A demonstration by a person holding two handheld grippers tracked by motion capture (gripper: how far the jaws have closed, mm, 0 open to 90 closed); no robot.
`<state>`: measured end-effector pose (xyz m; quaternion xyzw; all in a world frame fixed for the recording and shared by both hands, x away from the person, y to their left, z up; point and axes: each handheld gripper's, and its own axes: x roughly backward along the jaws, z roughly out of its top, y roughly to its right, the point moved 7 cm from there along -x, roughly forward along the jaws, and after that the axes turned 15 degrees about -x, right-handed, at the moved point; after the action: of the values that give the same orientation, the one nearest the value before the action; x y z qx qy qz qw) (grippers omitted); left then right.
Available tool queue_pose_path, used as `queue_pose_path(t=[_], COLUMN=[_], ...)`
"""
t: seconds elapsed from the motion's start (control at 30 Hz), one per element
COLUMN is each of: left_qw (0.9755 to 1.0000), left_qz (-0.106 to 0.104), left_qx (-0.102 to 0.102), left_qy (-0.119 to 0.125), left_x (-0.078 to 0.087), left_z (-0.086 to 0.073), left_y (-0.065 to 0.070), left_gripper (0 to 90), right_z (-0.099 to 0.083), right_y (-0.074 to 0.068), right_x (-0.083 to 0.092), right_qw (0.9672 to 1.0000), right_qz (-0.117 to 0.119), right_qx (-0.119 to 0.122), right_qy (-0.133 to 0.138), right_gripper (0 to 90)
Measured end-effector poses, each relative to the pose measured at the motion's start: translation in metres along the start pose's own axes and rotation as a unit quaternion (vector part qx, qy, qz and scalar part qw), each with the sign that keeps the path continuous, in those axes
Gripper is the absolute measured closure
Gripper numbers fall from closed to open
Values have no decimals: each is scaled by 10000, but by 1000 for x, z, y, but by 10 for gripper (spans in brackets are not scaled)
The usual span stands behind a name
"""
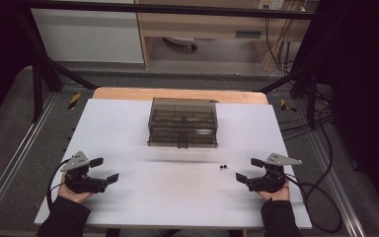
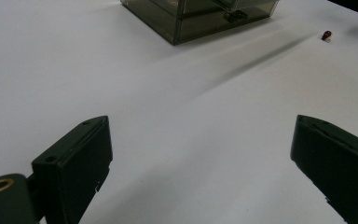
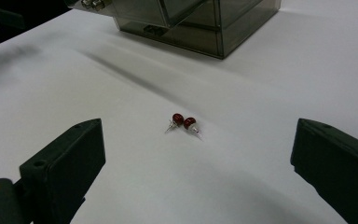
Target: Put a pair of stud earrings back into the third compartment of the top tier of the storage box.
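1. My right gripper [image 1: 244, 170] stands with its jaws spread wide and nothing between them. The two red ear studs [image 3: 184, 122] lie on the white table [image 1: 128, 128] just ahead of my fingertips, in line with the gap, touching each other, their thin posts flat on the surface.

2. I judge they lie loose like this because they are waiting to be picked up. They are tiny and round, so a spread pair of jaws aimed straight at them is a sensible start.

3. My left gripper [image 1: 106, 170] is also wide open and holds nothing. Bare table lies between its fingers. One stud [image 2: 326, 35] shows far ahead and off to the right of them.

4. The smoky see-through box [image 1: 183, 122] sits well beyond both sets of fingers, in the middle of the table. It looks shut, with its latch side turned my way. I take it for the place where the studs belong, though I cannot tell which compartment.

5. Both hands rest low near my edge of the table, well apart, one on each side. Each gripper lies about level and points inward toward the other, with its grey plate on top and its cable trailing back past my sleeve.

6. The right hand is much nearer the studs, so I judge that the pick falls to it.
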<state>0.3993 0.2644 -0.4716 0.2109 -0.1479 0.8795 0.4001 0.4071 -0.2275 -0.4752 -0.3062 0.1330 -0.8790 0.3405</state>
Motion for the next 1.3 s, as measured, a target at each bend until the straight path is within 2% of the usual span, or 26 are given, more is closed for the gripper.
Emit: queue_pose_path(t=[0.33, 0.67, 1.0, 1.1, 1.13, 1.17, 1.3], left_qw=[10000, 10000, 10000, 10000, 10000, 10000, 10000], left_qz=[-6, -5, 12, 10, 11, 13, 15], left_qx=[10, 19, 18, 18, 17, 17, 28], left_qy=[-12, -13, -18, -21, -22, -23, -22], left_x=[-1, -1, 0, -1, -1, -1, 0], left_z=[0, 0, -1, -1, -1, -1, -1], left_y=[0, 0, 0, 0, 0, 0, 0], left_gripper=[54, 55, 58, 58, 58, 58, 59], right_z=[6, 12, 10, 10, 10, 10, 10], right_y=[-3, -6, -5, -4, -4, -4, -5], right_x=[-9, -25, -42, -45, -47, -47, -52], right_qw=[9998, 9984, 9951, 9945, 9941, 9941, 9937], right_qz=[-183, -429, -683, -698, -705, -705, -682], right_qx=[97, 273, 453, 505, 553, 553, 569], right_qy=[-55, -229, -549, -598, -610, -610, -684], right_gripper=[48, 118, 272, 339, 389, 389, 479])
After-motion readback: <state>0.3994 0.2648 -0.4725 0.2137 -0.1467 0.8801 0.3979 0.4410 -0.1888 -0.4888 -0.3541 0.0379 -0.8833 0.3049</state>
